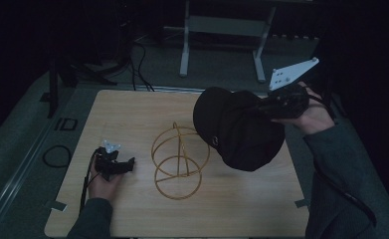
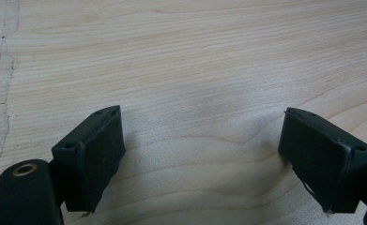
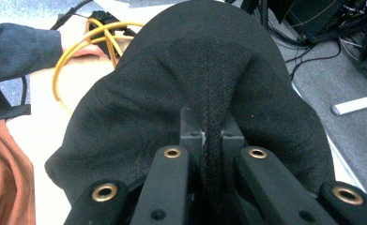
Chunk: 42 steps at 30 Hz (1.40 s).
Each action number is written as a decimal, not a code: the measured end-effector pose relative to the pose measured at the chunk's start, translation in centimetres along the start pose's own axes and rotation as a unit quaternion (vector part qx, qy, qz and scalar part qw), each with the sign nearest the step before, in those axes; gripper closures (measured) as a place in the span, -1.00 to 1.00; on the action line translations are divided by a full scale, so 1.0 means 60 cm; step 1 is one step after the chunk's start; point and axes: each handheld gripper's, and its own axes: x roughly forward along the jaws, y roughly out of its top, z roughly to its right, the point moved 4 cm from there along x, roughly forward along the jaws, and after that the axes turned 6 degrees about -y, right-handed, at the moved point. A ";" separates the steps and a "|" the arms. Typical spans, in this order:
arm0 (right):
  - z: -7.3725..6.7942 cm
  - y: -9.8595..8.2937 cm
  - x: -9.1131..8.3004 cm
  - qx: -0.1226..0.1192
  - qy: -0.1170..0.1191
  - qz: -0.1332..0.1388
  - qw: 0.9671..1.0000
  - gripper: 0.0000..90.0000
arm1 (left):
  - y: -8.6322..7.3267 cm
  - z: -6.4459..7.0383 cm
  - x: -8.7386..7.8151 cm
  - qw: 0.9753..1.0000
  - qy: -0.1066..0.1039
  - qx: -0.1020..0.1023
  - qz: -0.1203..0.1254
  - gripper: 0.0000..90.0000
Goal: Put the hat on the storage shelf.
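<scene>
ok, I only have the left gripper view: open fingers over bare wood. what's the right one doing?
Observer: The right gripper is shut on a black cap, pinching a fold of its fabric.
Operator: Cap on the table or in the air?
Observer: In the air, judging from the high view. It hangs above the right half of the table, just right of a gold wire stand.
Operator: Is the stand touched by anything?
Observer: The cap's edge overlaps its upper ring in the high view; I cannot tell if they touch. The left gripper rests low to the stand's left, apart from it.
</scene>
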 end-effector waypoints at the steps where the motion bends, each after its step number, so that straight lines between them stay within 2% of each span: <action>1: 0.000 0.000 0.000 0.000 0.000 0.000 1.000 0.90 | 0.000 0.000 0.000 1.000 0.000 0.000 0.000 -0.69; 7: -0.009 0.020 0.003 -0.012 0.009 0.009 1.000 0.90 | 0.000 0.000 0.000 1.000 0.000 0.000 0.000 -0.69; 26: -0.031 0.064 0.011 -0.031 0.042 0.040 0.998 0.90 | 0.000 0.000 0.000 1.000 0.000 0.000 0.000 -0.69; 42: -0.058 0.098 0.036 -0.051 0.069 0.047 0.995 0.90 | 0.000 0.000 0.000 1.000 0.000 0.000 0.000 -0.69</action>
